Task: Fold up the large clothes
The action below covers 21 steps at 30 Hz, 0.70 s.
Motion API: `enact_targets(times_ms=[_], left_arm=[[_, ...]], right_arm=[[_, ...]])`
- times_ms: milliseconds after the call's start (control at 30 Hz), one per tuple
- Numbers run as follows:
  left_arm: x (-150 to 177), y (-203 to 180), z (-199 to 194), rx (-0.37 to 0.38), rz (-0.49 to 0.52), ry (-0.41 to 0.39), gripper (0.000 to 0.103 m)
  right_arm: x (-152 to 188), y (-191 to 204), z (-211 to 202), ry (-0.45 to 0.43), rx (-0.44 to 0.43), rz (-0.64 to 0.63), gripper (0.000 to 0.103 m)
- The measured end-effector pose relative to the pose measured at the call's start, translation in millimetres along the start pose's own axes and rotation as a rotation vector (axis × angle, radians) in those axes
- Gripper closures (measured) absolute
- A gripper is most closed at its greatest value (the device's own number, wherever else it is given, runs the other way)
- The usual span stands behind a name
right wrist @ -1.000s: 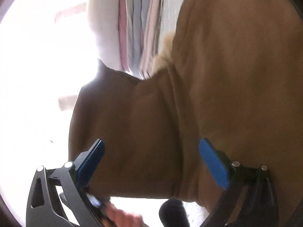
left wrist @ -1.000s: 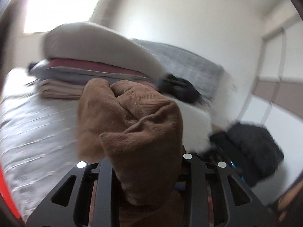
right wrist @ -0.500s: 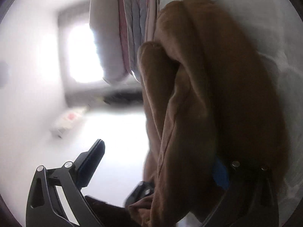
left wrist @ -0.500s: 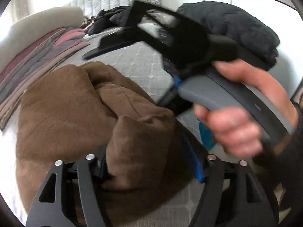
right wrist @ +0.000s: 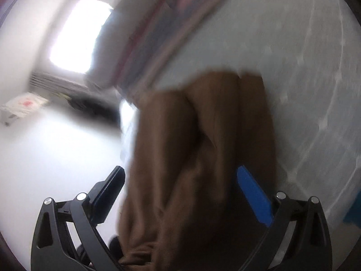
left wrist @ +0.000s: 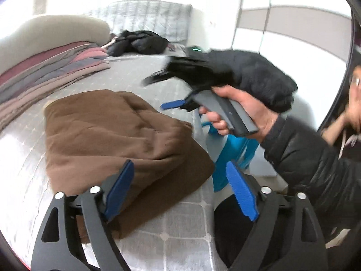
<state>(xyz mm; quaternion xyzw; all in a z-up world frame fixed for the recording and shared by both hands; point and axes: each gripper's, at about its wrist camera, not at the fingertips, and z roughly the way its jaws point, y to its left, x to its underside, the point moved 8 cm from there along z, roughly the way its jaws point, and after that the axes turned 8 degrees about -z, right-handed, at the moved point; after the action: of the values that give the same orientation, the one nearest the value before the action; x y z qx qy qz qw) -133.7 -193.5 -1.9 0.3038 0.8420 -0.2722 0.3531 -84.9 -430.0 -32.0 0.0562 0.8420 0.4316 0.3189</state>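
The left tool (left wrist: 180, 194) has just spread its jaws, releasing the brown garment (left wrist: 117, 140), now folded on the bed (left wrist: 180, 225) before it. The right tool (right wrist: 187, 198) gapes around blurred cloth.

White walls. Bed (left wrist: 158, 74) with pale quilted cover and grey padded headboard (left wrist: 149, 15). Stack of folded blankets (left wrist: 52, 72) along its far side, pillow (left wrist: 52, 33) on top. Bright window (right wrist: 79, 33); radiator (right wrist: 56, 83) below it. Pale floor (right wrist: 56, 149).
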Motion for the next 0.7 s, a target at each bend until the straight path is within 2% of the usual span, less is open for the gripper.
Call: enact_targets(times_ms=[33, 100, 200, 267, 433, 467, 500, 533, 567, 633, 667, 700], left_arm=[[-4, 13, -3, 0.004, -0.030, -0.014, 0.021], [-17, 43, -9, -0.011, -0.102, -0.058, 0.021], [-38, 84, -16, -0.017, -0.223, -0.137, 0.021], [-54, 112, -22, -0.019, -0.304, -0.206, 0.020], [-73, 161, -23, -0.029, -0.408, -0.294, 0.020], [-73, 172, -23, -0.034, -0.436, -0.312, 0.020], [-74, 181, -26, -0.030, -0.454, -0.324, 0.019], [-71, 189, -25, -0.025, -0.475, -0.336, 0.019], [-64, 200, -23, -0.023, -0.504, -0.347, 0.018], [-55, 224, -13, -0.043, -0.571, -0.333, 0.018], [-49, 239, -4, -0.058, -0.641, -0.305, 0.018], [-47, 248, 2, -0.043, -0.692, -0.288, 0.018]], right_arm=[[-1, 8, -2, -0.008, -0.033, -0.017, 0.007], [-1, 24, 12, 0.034, -0.077, -0.043, 0.007], [-1, 33, 60, 0.180, -0.080, -0.045, 0.007], [-7, 30, 86, 0.236, -0.067, -0.033, 0.007], [-38, 19, 154, 0.327, -0.011, -0.088, 0.007], [-46, 15, 162, 0.329, -0.014, -0.113, 0.013], [-48, 19, 164, 0.326, -0.013, -0.159, 0.027], [-44, 17, 162, 0.321, 0.006, -0.193, 0.082], [-42, 16, 159, 0.313, 0.031, -0.205, 0.089], [-38, 25, 147, 0.281, 0.023, -0.250, 0.090], [-33, 34, 141, 0.269, 0.023, -0.275, 0.090], [-32, 42, 133, 0.246, 0.005, -0.286, 0.091]])
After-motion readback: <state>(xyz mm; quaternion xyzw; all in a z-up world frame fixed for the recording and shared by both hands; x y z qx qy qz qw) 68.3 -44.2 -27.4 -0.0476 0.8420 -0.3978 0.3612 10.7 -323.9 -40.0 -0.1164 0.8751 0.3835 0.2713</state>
